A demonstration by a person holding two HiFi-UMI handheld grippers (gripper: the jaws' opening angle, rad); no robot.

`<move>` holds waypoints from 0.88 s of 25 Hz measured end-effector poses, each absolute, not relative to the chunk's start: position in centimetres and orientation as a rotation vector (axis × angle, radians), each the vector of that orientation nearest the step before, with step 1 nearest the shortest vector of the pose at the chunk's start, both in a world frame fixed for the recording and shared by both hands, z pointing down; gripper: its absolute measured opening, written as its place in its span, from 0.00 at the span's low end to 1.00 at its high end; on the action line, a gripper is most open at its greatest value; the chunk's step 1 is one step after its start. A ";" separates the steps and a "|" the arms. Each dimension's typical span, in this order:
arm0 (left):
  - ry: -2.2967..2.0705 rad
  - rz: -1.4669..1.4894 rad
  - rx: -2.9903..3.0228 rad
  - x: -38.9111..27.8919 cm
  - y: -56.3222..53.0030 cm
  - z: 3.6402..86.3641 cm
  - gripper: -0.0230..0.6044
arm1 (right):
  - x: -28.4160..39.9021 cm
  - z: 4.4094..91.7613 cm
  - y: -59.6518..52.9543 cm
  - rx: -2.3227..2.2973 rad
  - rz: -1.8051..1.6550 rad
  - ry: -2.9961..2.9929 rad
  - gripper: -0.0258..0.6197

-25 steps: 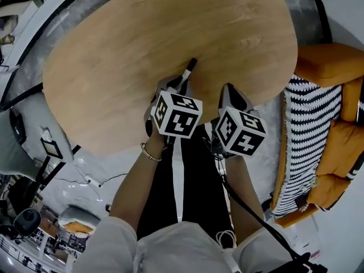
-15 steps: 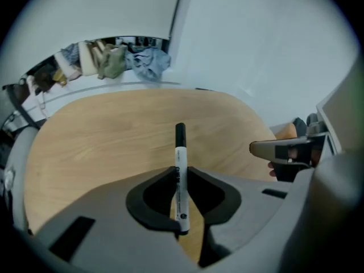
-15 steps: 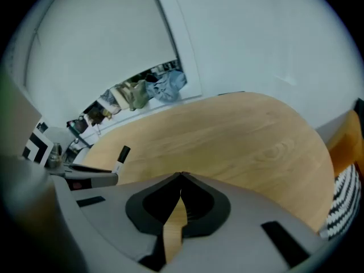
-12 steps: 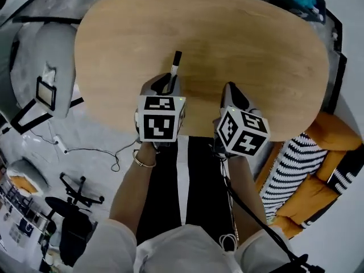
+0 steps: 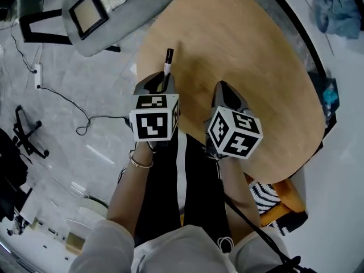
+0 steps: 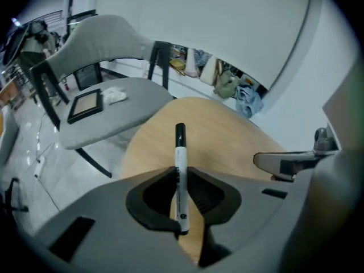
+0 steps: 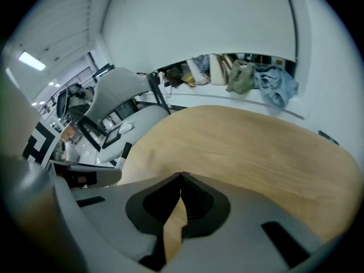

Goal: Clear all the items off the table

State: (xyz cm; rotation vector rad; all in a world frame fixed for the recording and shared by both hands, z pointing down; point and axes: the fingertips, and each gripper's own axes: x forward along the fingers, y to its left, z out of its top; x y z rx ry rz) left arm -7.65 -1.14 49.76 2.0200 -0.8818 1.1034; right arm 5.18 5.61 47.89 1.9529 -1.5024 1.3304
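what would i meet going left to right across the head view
black star-shaped wheeled base → black floor cable → left gripper, shut on the white marker pen with black cap → right gripper, shut on nothing → blue cloth

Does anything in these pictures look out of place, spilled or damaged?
Nothing stands out. The left claw grips a black-capped marker, its cap end sticking out over the wooden table; the right claw is shut and empty.
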 end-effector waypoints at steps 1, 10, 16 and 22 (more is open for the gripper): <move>-0.921 1.072 1.994 -8.9 -2.0 49.7 0.15 | 4.1 47.7 4.0 1.915 1.297 -1.538 0.08; -0.990 0.977 1.935 -12.9 -8.2 49.9 0.15 | -0.7 48.7 -4.3 1.842 1.237 -1.600 0.08; -0.984 0.945 1.878 -12.2 -13.1 50.7 0.15 | -1.2 49.4 -8.5 1.833 1.220 -1.629 0.08; -1.016 0.886 1.829 -11.0 -19.2 51.0 0.15 | -0.3 49.5 -13.4 1.855 1.158 -1.657 0.08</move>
